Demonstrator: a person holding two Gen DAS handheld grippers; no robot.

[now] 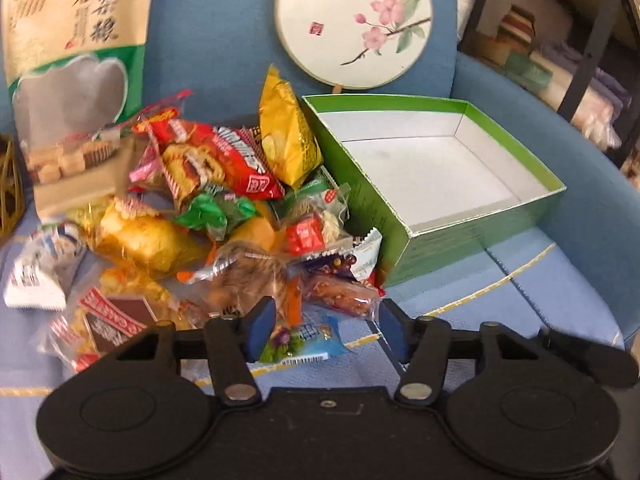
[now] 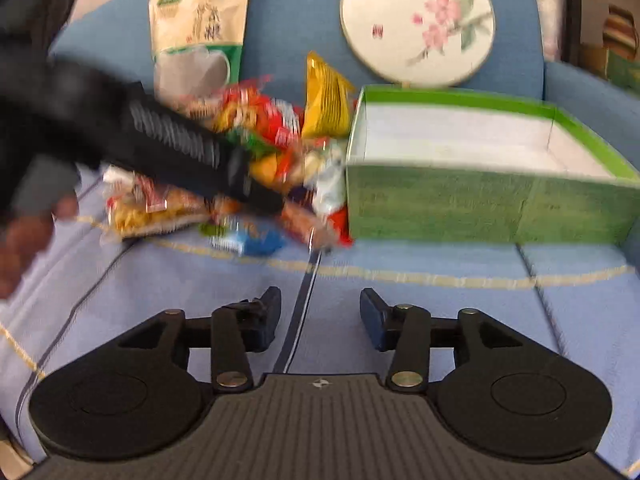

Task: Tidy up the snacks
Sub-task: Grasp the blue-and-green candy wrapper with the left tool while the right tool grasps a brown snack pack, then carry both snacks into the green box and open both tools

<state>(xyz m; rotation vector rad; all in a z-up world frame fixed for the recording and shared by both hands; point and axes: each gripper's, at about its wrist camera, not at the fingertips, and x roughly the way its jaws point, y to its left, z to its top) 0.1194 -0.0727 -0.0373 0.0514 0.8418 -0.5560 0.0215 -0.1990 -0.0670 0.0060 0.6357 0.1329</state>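
Observation:
A pile of wrapped snacks (image 1: 224, 216) lies on a blue sofa seat, left of an open green box (image 1: 448, 176) with a white, empty inside. My left gripper (image 1: 326, 330) is open at the pile's near edge, its pads either side of a small blue snack packet (image 1: 304, 340). A yellow chip bag (image 1: 288, 132) stands against the box. In the right wrist view, my right gripper (image 2: 318, 318) is open and empty above the seat, short of the pile (image 2: 256, 160) and the box (image 2: 480, 200). The left gripper's body (image 2: 180, 144) crosses the pile there.
A large beige and green snack bag (image 1: 76, 80) leans on the sofa back at the left. A round painted fan (image 1: 354, 20) leans behind the box. A gold wire object (image 1: 10, 188) sits at the far left. Shelves (image 1: 560, 40) stand right of the sofa.

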